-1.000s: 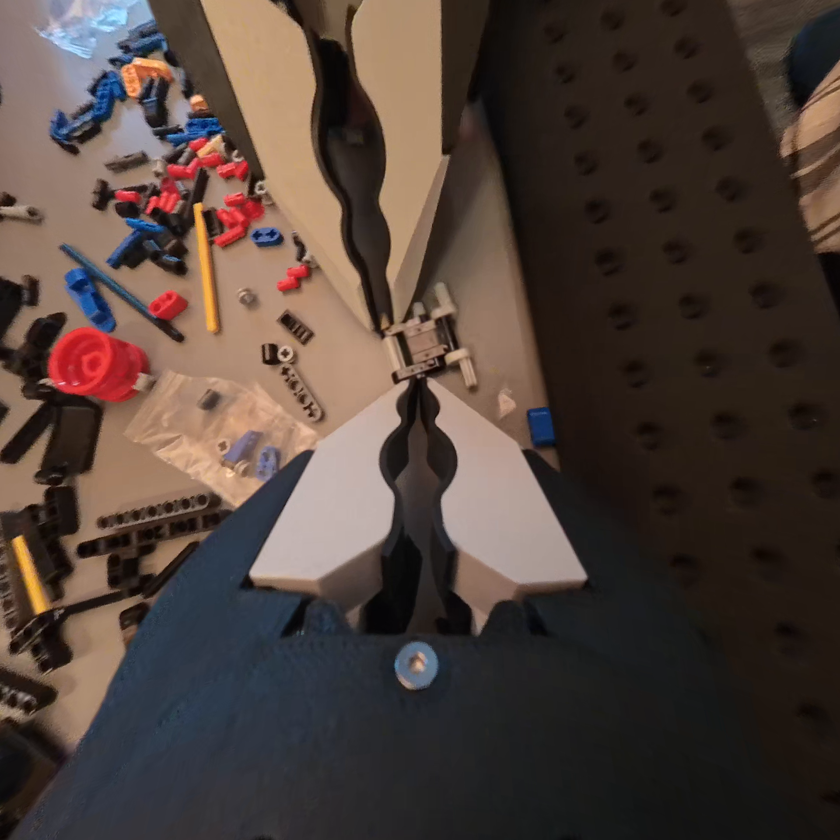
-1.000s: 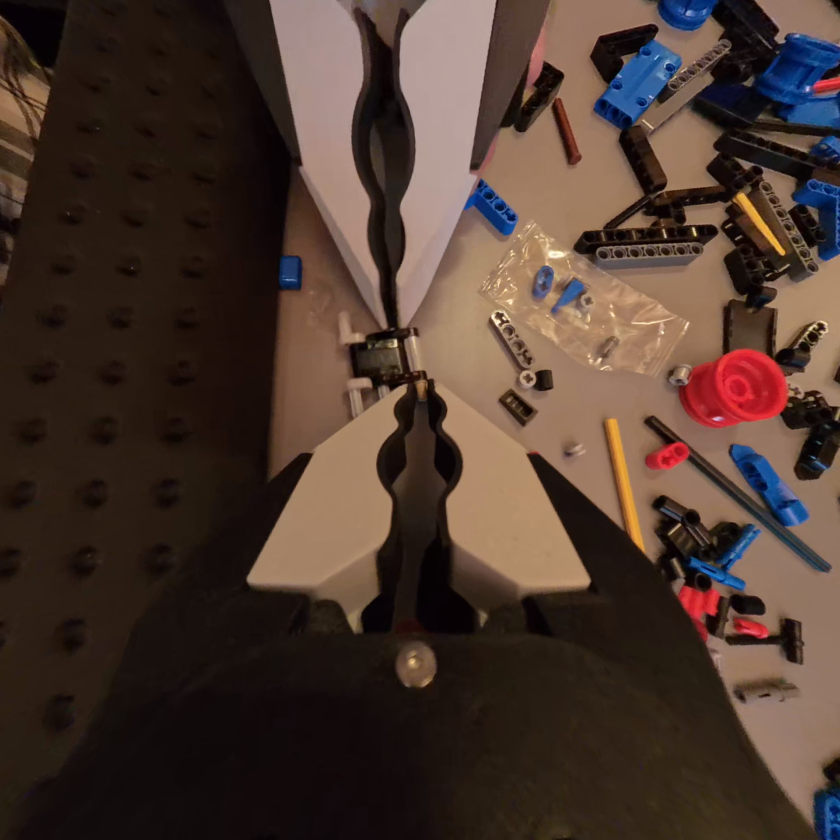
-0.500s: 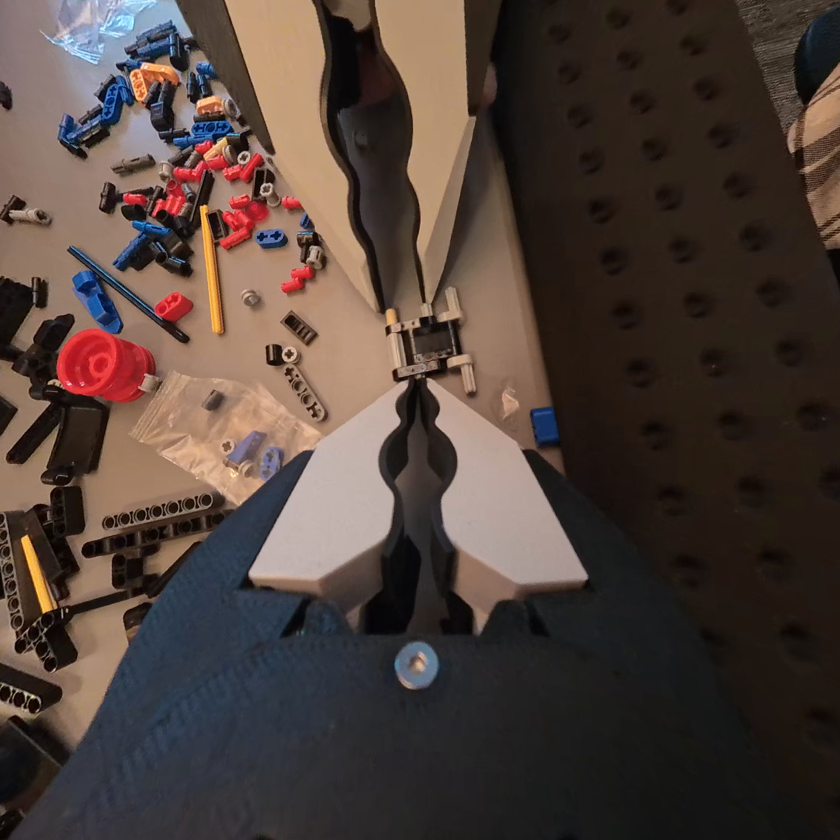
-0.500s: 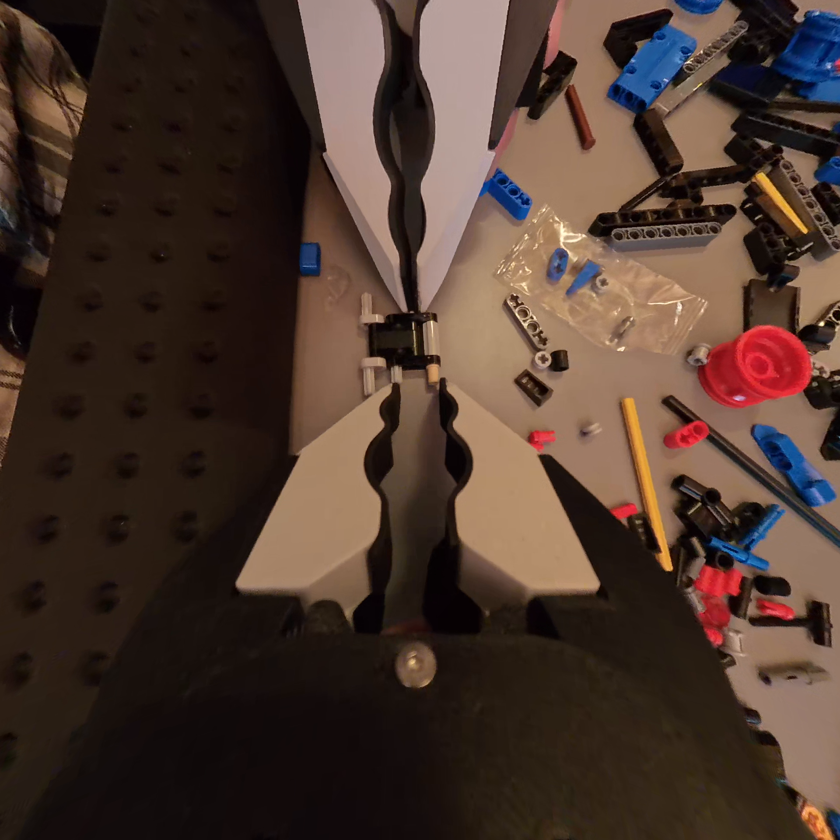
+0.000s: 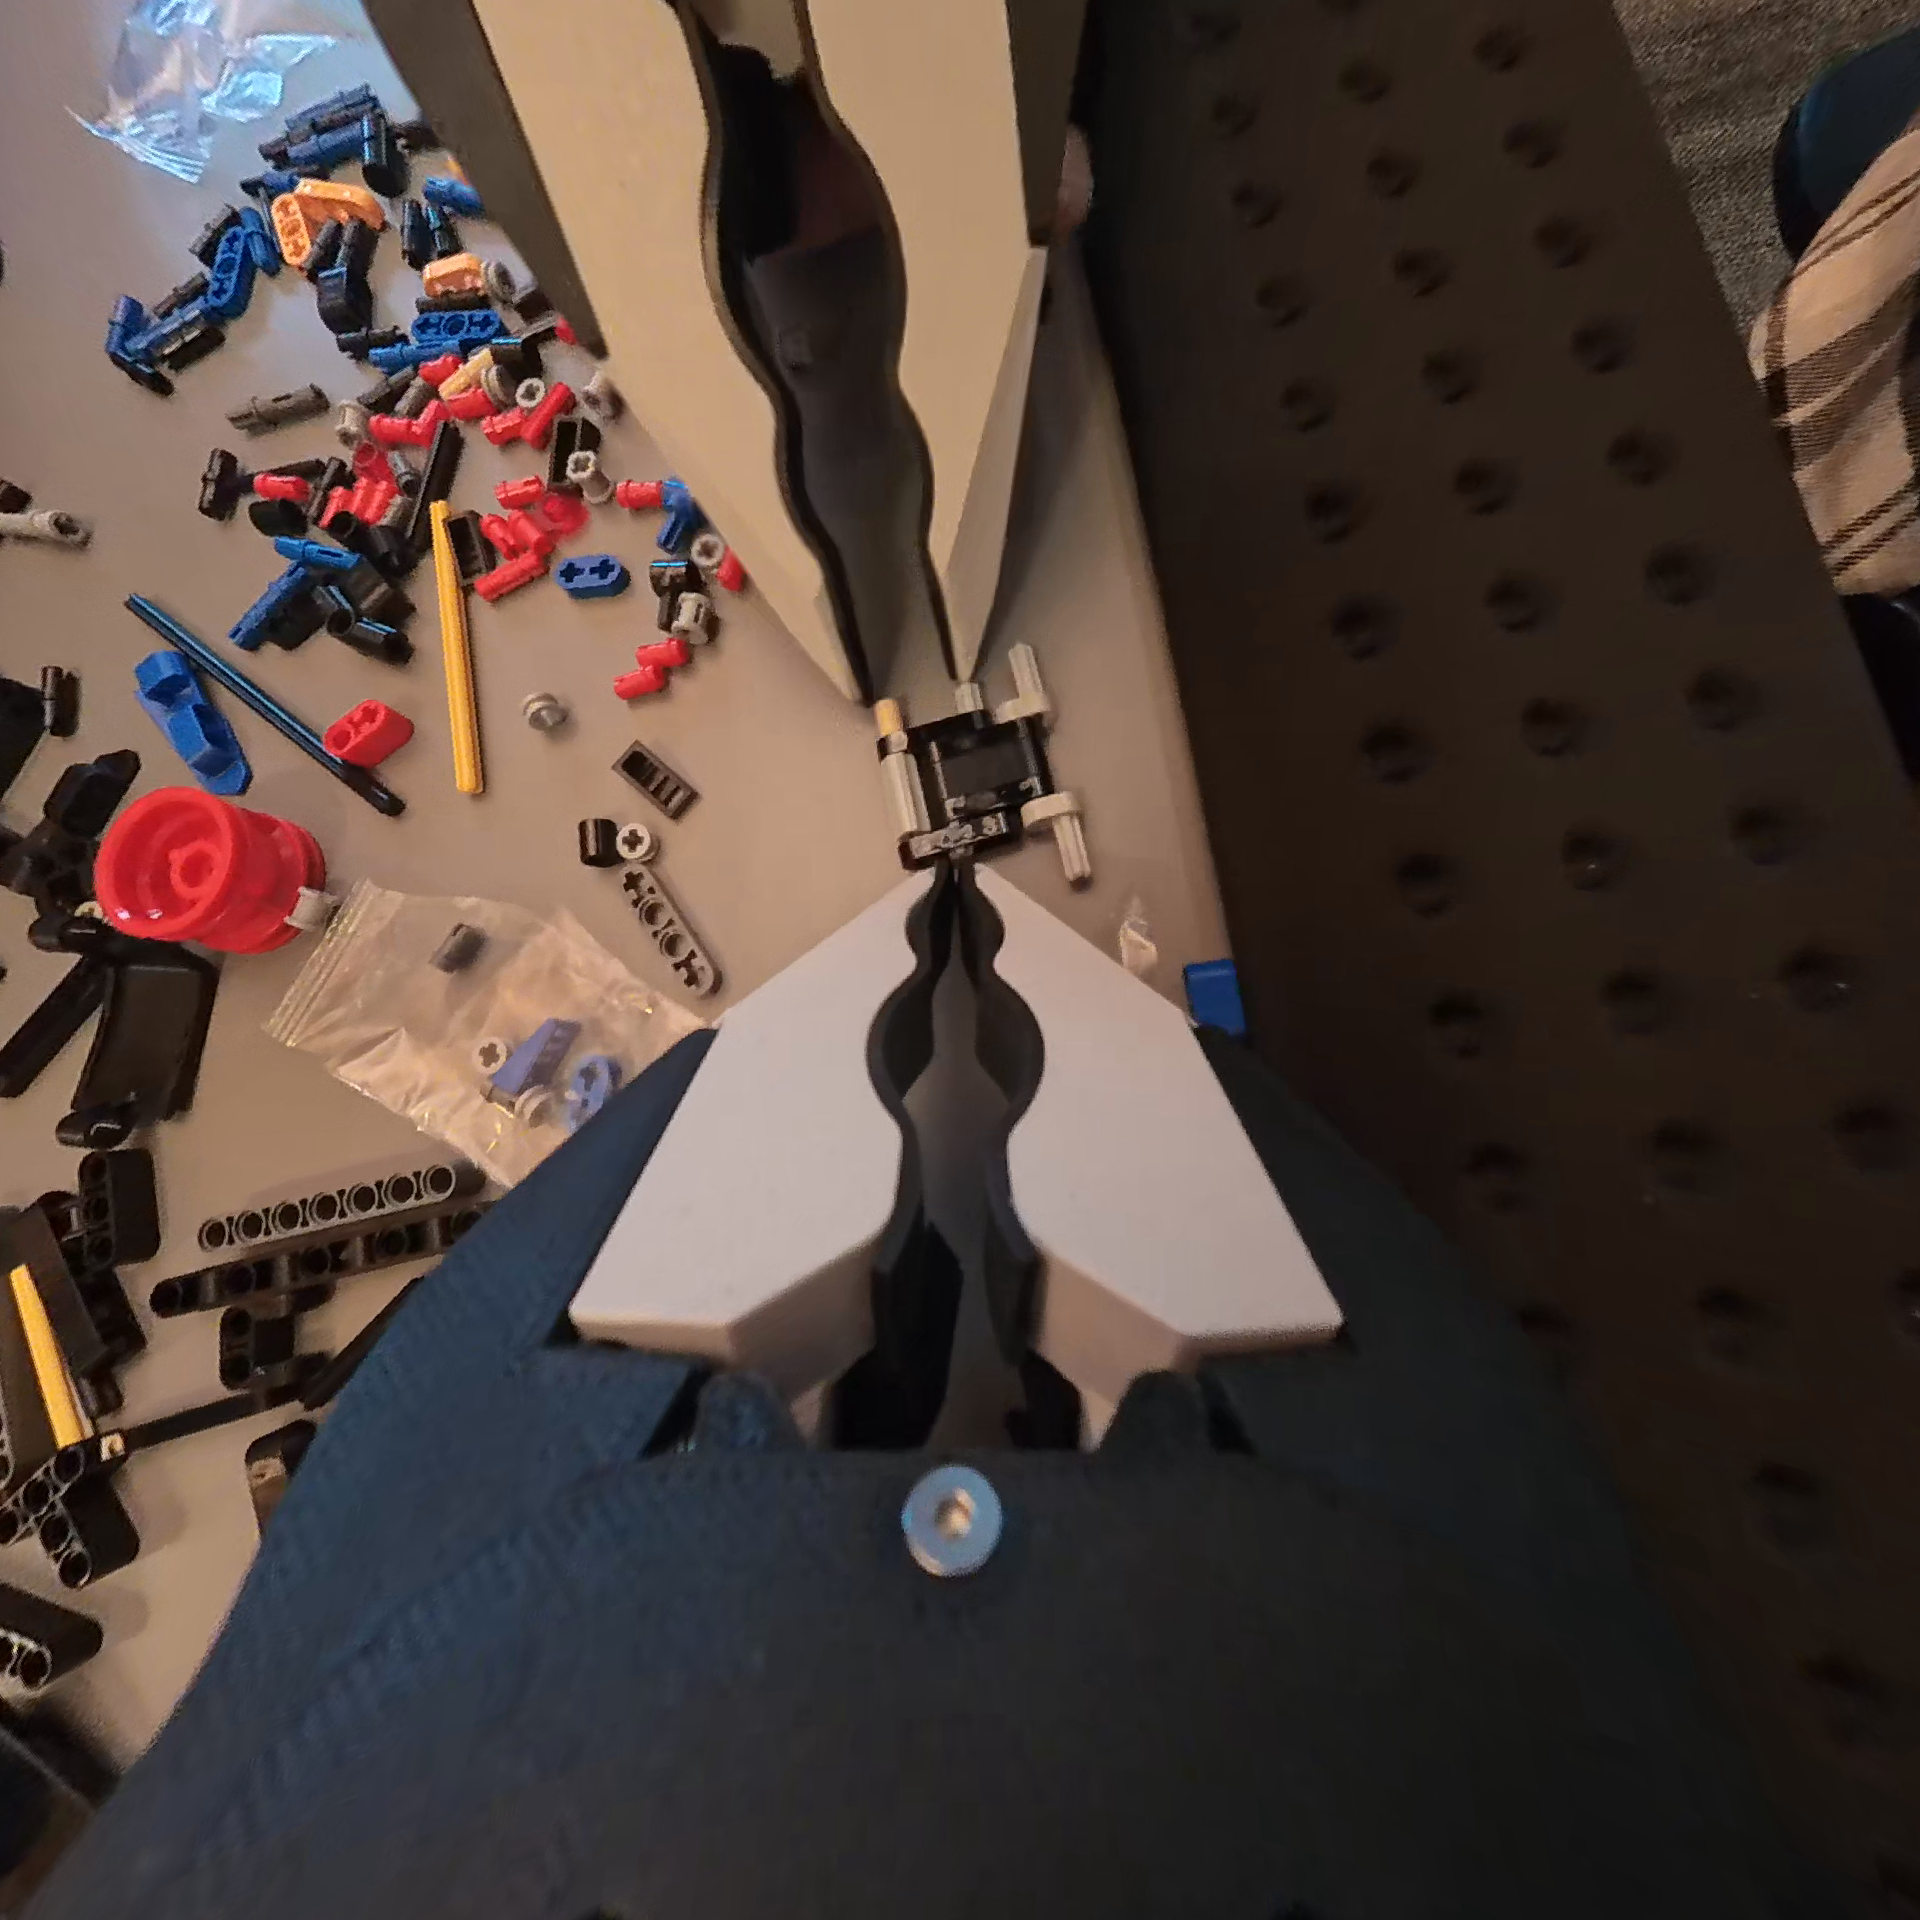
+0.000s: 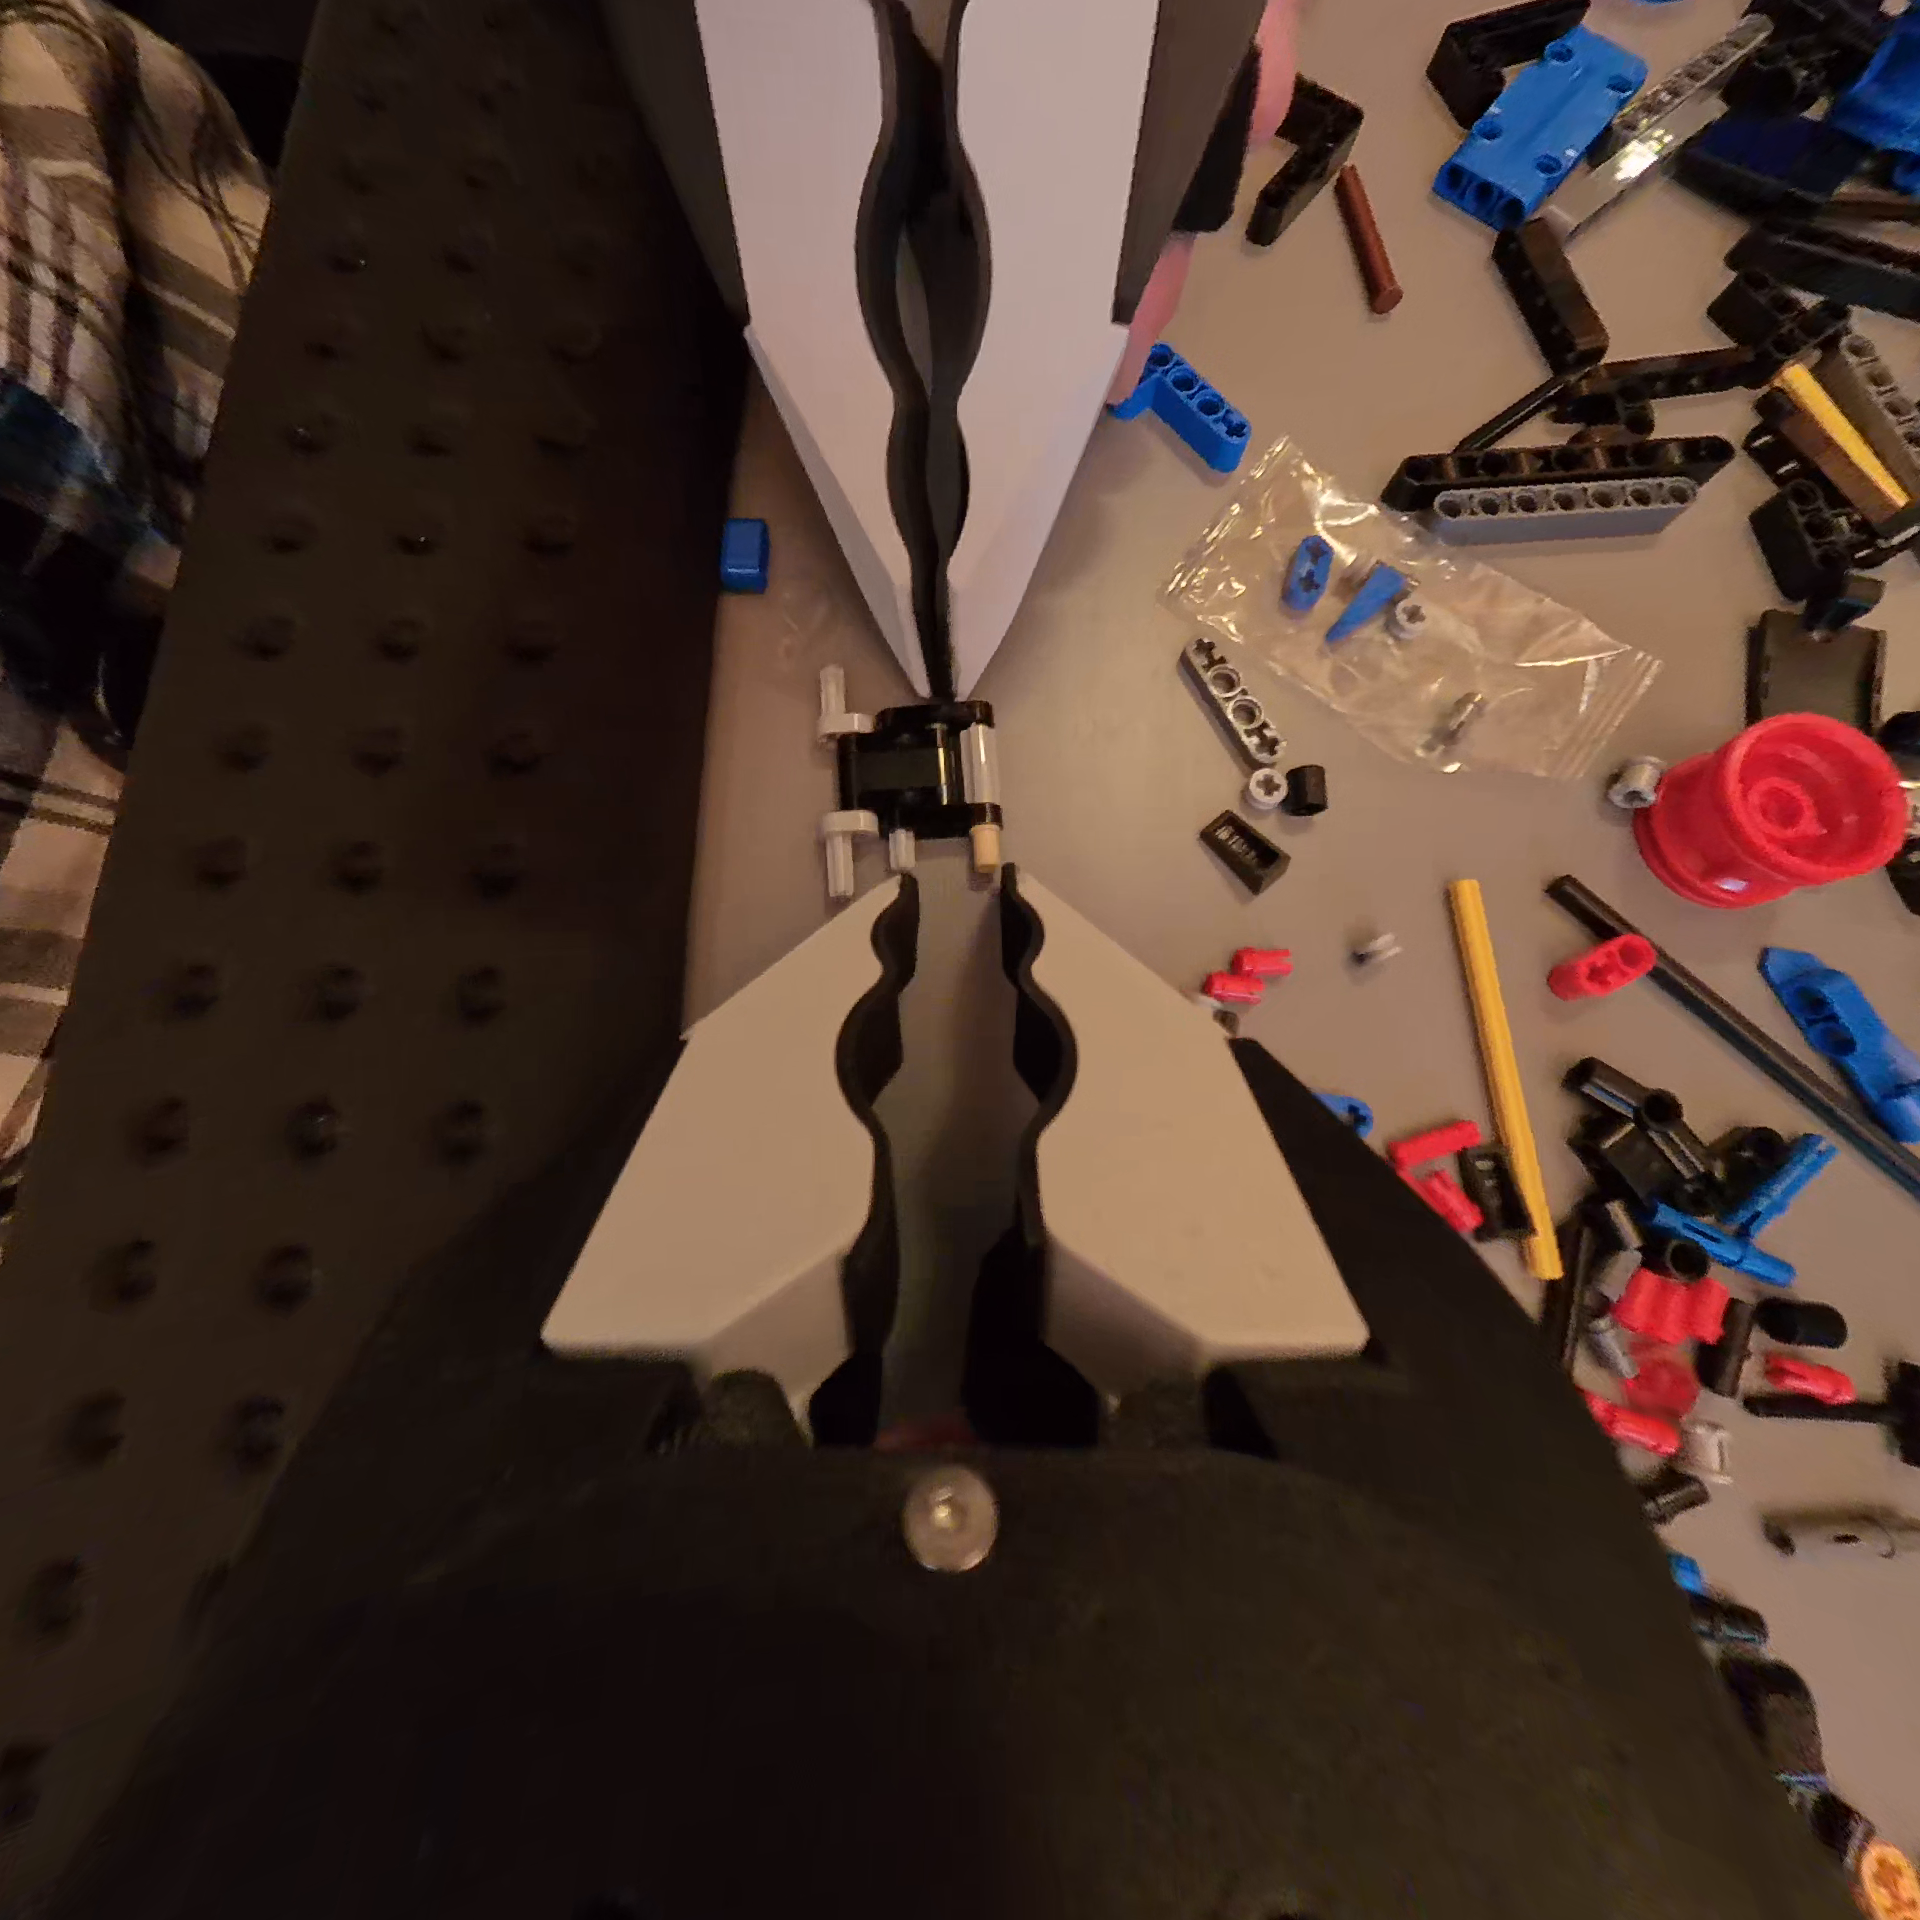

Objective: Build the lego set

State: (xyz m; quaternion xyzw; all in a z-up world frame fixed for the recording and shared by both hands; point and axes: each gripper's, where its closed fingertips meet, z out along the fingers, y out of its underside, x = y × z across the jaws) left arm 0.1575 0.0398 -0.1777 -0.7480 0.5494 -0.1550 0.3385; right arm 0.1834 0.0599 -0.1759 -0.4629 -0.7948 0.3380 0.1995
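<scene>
Left gripper [image 5: 956, 883], grey wedge fingers w/ black wavy pads, is pinched tight on the near black end beam of the small black-and-white lego sub-assembly [image 5: 971, 764], which sits at the edge of the grey tabletop [image 5: 790, 821] right beside the black studded baseplate [image 5: 1507, 727]. Right gripper [image 6: 958, 883], same grey fingers, stands narrowly apart, tips just short of the sub-assy's tan pin [image 6: 985, 850] and white pin ends, gripping nothing; whether the tips touch the pins, can't tell. The two grippers face each other w/ the assy between them. A small blue tile [image 5: 1210, 992] lies by the baseplate edge near the left gripper. Farther out on the table: a clear plastic bag holding blue and grey small parts [image 6: 1392, 623], a short grey beam w/ holes [image 6: 1231, 707], a flat black grille tile [image 6: 1244, 850], a long yellow axle [image 6: 1501, 1081], a red wheel hub [image 6: 1777, 805], a blue L-shaped beam [image 6: 1184, 400], and a loose scatter of red, blue and black pins and beams [image 5: 436, 499]. Plaid fabric [image 6: 94, 416] shows past the baseplate.
</scene>
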